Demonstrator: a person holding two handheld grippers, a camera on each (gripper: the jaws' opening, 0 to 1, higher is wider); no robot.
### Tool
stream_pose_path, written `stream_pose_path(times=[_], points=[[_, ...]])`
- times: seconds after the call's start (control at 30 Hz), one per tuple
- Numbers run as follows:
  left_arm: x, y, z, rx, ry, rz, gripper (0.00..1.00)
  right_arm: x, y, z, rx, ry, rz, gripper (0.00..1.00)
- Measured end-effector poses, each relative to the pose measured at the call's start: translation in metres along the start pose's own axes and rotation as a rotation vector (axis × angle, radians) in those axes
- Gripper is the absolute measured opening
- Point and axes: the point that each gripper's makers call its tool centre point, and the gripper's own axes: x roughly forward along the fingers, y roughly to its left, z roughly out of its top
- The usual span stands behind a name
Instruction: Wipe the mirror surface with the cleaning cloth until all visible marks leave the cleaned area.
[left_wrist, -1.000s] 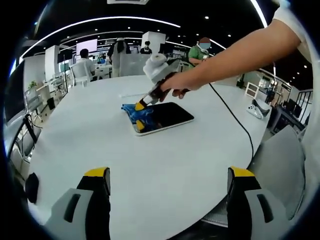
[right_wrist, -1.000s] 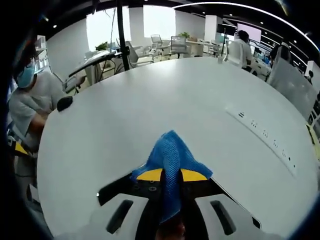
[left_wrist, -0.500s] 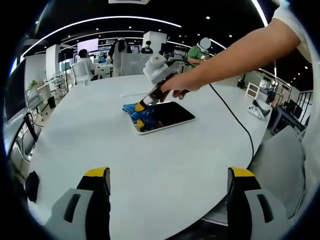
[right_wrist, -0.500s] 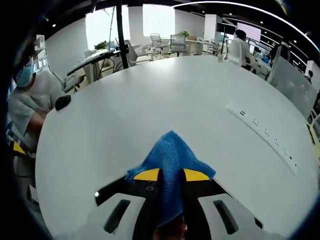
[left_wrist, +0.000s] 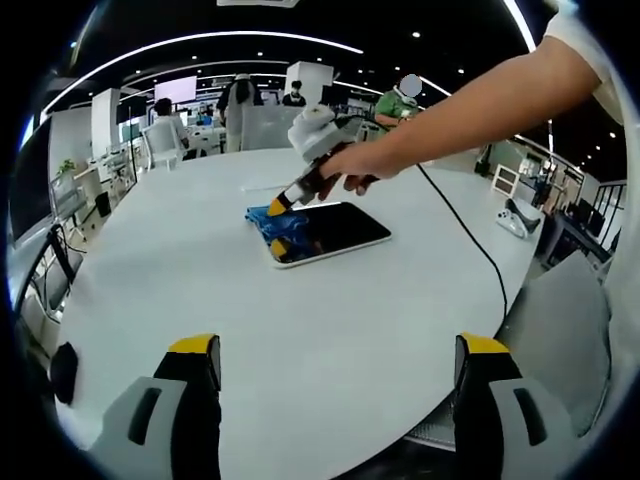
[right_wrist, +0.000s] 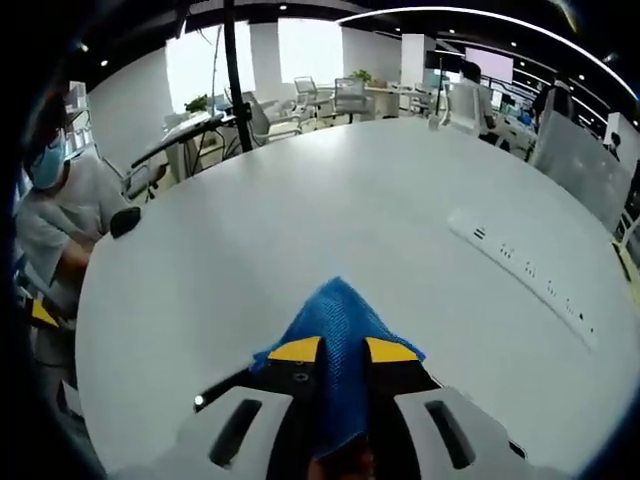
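The left gripper (left_wrist: 337, 375), jaws wide apart and empty, hovers over bare white table (left_wrist: 330, 330) near its edge, well short of the mirror (left_wrist: 325, 232). The blue cleaning cloth (left_wrist: 280, 222) lies on the mirror's far-left end (overlapping its rim), clamped by the right gripper (right_wrist: 342, 350), with open tabletop beyond.
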Motion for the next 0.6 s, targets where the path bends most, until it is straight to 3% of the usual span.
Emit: stream_pose_path(times=[0.6], points=[[-0.004, 0.004, -0.004, -0.024, 0.001, 0.016, 0.98, 0.008, 0.007, 0.001, -0.002, 0.017, -0.022, 0.04]])
